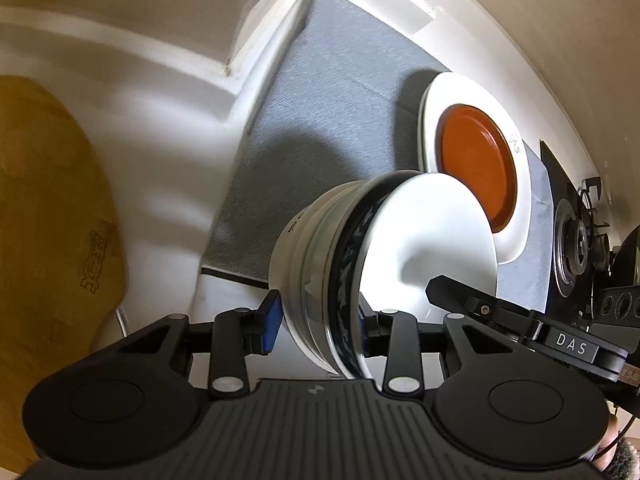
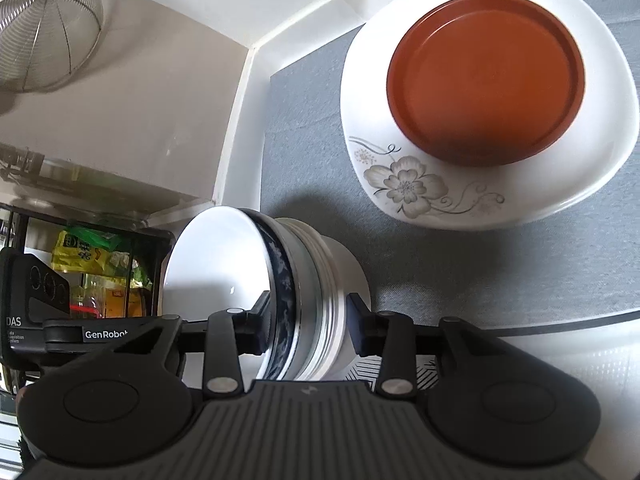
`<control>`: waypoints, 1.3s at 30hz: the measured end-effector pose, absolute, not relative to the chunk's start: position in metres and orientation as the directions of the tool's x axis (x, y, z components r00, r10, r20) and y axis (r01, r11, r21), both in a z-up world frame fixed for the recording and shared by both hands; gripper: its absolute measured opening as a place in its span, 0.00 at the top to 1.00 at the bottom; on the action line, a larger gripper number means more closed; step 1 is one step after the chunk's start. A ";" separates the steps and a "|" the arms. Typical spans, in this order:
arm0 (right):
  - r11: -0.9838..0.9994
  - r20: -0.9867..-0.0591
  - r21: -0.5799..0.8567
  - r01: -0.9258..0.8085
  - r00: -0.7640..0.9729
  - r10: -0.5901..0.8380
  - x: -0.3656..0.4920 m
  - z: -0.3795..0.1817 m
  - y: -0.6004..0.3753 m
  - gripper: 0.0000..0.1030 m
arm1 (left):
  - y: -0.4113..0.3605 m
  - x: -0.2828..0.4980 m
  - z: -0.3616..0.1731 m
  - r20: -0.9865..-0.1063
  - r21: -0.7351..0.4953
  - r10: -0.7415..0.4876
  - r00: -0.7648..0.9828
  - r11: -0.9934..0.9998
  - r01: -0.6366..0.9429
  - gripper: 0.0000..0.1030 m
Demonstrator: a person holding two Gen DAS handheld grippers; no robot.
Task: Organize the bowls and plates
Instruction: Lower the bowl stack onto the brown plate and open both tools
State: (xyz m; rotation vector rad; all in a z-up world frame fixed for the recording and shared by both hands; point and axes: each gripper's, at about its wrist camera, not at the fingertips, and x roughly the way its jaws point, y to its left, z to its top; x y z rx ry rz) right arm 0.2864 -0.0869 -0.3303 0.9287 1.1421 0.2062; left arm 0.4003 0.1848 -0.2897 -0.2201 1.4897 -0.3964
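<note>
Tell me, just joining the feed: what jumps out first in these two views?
A nested stack of bowls is clamped from both sides, the left gripper and right gripper each pinching its rims, the top bowl white inside with a blue-patterned rim. Beyond it on the grey mat, an orange plate sits on a white flowered plate. A wire strainer hangs on the wall at upper left in the right wrist view.

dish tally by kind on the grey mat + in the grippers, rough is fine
White flowered plate: 1
Orange plate, lying on the flowered plate: 1
Nested bowl stack, tipped on its side, held by the left gripper and right gripper: 1 stack; a blue-patterned bowl shows in it, exact bowl count unclear.
Total: 2 plates plus 1 bowl stack.
</note>
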 end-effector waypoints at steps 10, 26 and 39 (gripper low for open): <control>0.643 -0.697 0.703 0.305 0.476 0.536 0.282 -0.304 -0.114 0.59 | 0.154 0.402 -0.268 -0.920 -0.377 -0.390 0.041 0.908 0.182 0.60; 0.700 -0.717 0.634 0.329 0.589 0.373 0.303 -0.255 -0.194 0.60 | 0.066 0.448 -0.231 -0.893 -0.406 -0.443 0.073 0.866 0.292 0.57; 0.729 -0.718 0.598 0.333 0.626 0.303 0.343 -0.247 -0.244 0.60 | 0.021 0.493 -0.231 -0.869 -0.450 -0.490 0.073 0.842 0.298 0.56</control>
